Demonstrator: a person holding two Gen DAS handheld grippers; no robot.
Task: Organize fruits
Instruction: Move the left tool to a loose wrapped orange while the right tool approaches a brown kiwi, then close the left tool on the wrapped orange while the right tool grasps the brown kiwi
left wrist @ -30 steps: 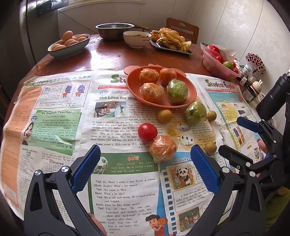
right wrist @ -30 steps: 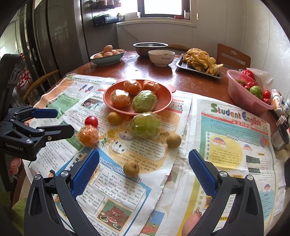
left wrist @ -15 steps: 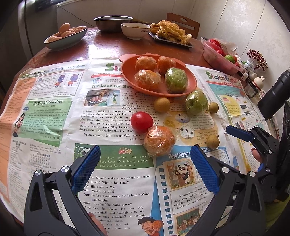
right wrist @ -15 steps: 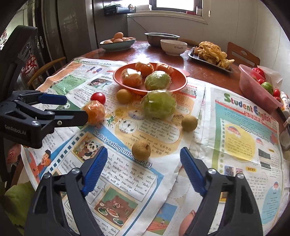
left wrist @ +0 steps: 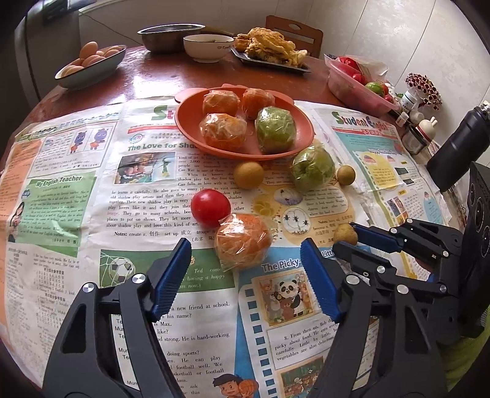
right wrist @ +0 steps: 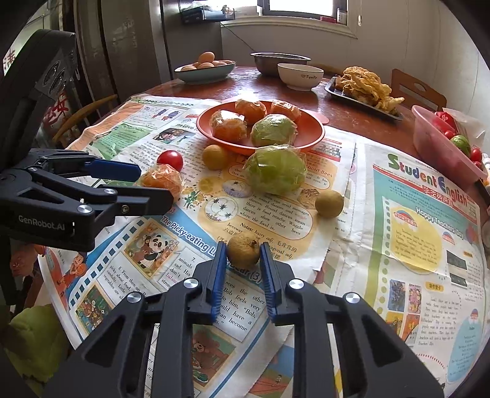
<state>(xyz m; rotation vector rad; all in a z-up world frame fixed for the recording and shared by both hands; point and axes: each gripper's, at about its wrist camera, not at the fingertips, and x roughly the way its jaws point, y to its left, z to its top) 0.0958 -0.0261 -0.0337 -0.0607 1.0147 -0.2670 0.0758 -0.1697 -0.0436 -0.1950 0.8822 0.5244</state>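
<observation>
A home kitchen or dining corner is shown. A round wooden table is seen, its near half covered with children's English newspapers. Along the far edge of the table, a bowl of eggs, a steel bowl, a white bowl and a tray of fried food are set out. A pink tub of vegetables is placed at the right edge. A wooden chair is pushed against the far side. A window is seen in the far wall, and a tall refrigerator is seen to the left of it.
</observation>
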